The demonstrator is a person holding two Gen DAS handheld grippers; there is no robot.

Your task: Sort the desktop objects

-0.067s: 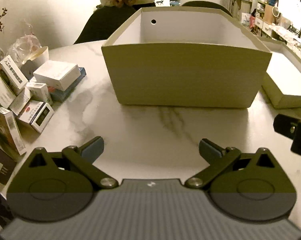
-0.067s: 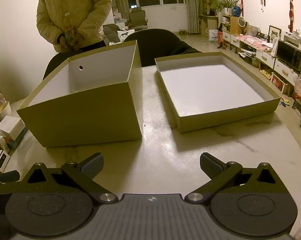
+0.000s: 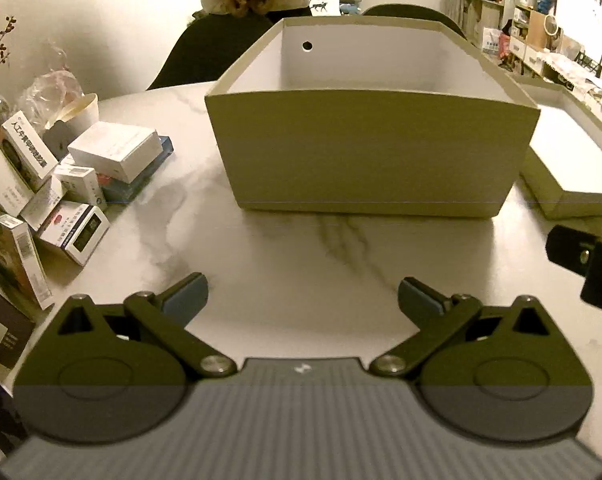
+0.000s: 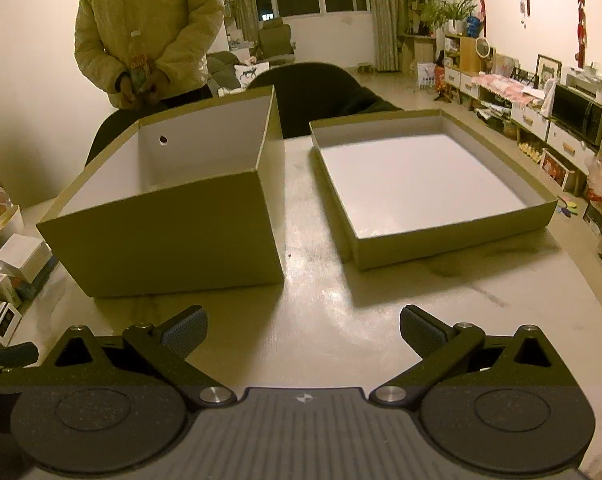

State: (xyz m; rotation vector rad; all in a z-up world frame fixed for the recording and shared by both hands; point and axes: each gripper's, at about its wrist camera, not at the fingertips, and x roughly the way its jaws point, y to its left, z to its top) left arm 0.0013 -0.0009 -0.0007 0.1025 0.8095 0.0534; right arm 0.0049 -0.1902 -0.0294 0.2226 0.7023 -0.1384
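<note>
A big open box (image 3: 371, 156) stands in the middle of the desk (image 3: 285, 264), and it looks empty inside, with white walls and a small round hole in its far wall. The left gripper (image 3: 303, 300) hangs low over the desk just in front of the big box, and its jaws are wide apart with nothing between them. The right gripper (image 4: 303, 326) is also in front of the big box, a little to its right, and its jaws are wide apart and hold nothing too. A pile of small boxes (image 3: 81, 184) lies on the desk to the left of the big box, some flat and some leaning on each other. The box lid (image 4: 429, 188) lies open side up just to the right of the big box, close to it but not touching. Behind the big box a person (image 4: 149, 28) in a puffy jacket stands and holds something small in both hands.
</note>
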